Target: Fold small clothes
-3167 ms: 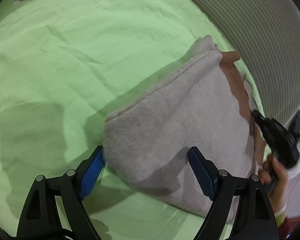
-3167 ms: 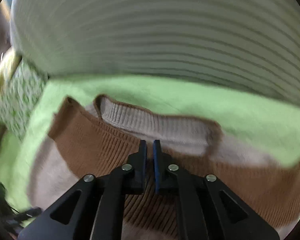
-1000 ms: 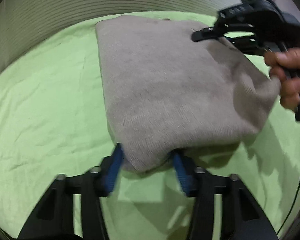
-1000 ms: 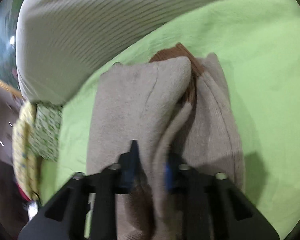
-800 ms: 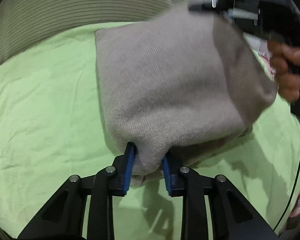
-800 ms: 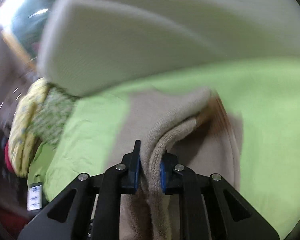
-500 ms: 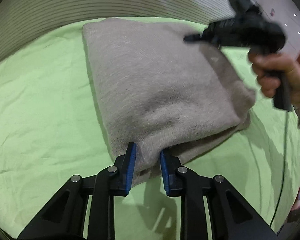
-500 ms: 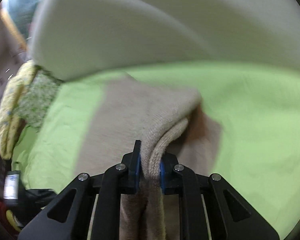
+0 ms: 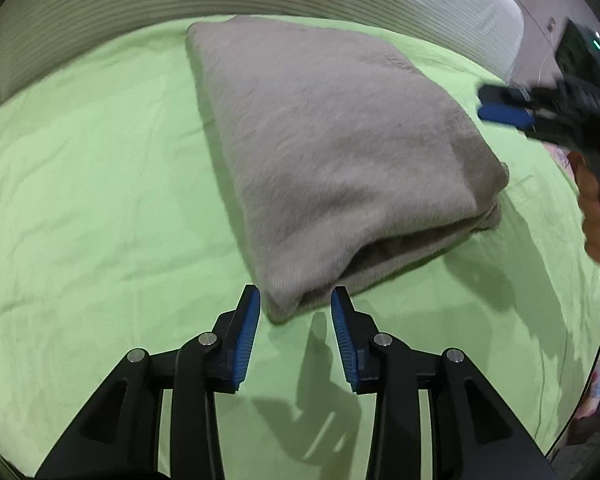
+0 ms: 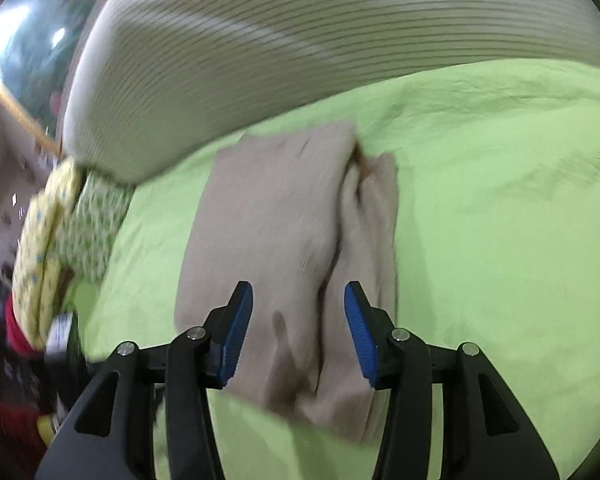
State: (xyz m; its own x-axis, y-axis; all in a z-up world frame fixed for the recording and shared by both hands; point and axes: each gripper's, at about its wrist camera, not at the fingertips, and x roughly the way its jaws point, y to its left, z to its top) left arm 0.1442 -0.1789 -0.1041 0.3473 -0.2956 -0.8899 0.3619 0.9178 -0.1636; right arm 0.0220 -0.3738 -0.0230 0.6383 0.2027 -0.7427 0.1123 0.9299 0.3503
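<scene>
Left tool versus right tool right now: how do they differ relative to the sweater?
The left tool sits at the near corner of the folded sweater, its pads flanking that corner without pressing. The right tool hangs over the layered edge, above the cloth, and looks motion-blurred in the left view; the left one looks steady. Shared: both jaws are opening, with blue pads, neither gripping.

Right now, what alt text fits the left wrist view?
A folded beige sweater lies on a green sheet, one corner between the opening jaws of the left gripper, untouched. The right gripper hovers at the right edge.
</scene>
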